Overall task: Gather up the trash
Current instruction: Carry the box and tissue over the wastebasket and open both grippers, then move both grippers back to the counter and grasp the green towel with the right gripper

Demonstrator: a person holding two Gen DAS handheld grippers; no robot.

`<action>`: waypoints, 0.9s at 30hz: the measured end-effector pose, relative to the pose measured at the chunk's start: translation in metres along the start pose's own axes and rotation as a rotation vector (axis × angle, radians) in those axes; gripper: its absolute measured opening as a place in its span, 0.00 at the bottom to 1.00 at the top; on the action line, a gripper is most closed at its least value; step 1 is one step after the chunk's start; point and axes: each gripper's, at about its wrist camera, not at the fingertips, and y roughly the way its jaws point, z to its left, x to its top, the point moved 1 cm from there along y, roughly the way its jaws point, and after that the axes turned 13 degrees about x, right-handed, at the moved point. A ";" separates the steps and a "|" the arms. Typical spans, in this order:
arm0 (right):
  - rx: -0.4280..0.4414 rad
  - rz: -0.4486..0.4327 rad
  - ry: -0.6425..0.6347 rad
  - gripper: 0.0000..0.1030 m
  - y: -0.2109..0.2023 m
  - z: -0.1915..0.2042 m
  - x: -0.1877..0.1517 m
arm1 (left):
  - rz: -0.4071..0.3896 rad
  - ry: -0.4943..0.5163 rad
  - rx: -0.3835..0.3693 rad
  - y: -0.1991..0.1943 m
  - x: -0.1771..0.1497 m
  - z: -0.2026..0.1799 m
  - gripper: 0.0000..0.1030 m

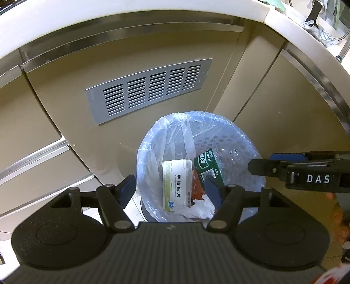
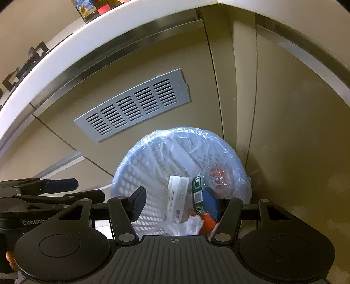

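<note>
The left gripper (image 1: 169, 189) hangs above the bin with its 2 blue-padded fingers (image 1: 126, 190) spread wide and nothing between them. The right gripper (image 2: 176, 202) is likewise above the bin, its fingers (image 2: 137, 202) apart and empty. In the left wrist view the right gripper reaches in from the right edge, level with the bin's rim.

Below both sits a pale perforated wastebasket (image 2: 140, 174) lined with a clear plastic bag (image 1: 175, 124) folded over the rim. Inside it lies the collected trash: a white and yellow-green medicine box (image 1: 176, 185) standing on end, a dark green carton (image 1: 207, 166) tilted beside it on the right, a clear plastic bottle with a red label (image 2: 216, 177) against the carton, an orange wrapper (image 1: 196, 190) and crumpled white paper (image 1: 201, 207) at the bottom.

The basket stands on the floor just in front of beige cabinet doors (image 1: 284, 104), near an inside corner. A grey slotted vent grille (image 1: 151, 89) is set into the door behind it, under a white countertop edge (image 1: 109, 13)
</note>
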 end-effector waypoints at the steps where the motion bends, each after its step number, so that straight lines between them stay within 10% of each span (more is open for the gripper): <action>1: -0.002 -0.001 0.001 0.56 -0.001 0.000 -0.001 | -0.002 0.000 0.001 -0.001 0.000 0.001 0.65; 27: 0.076 -0.191 -0.040 0.62 -0.085 0.048 0.035 | -0.242 -0.014 -0.016 -0.111 0.054 0.015 0.65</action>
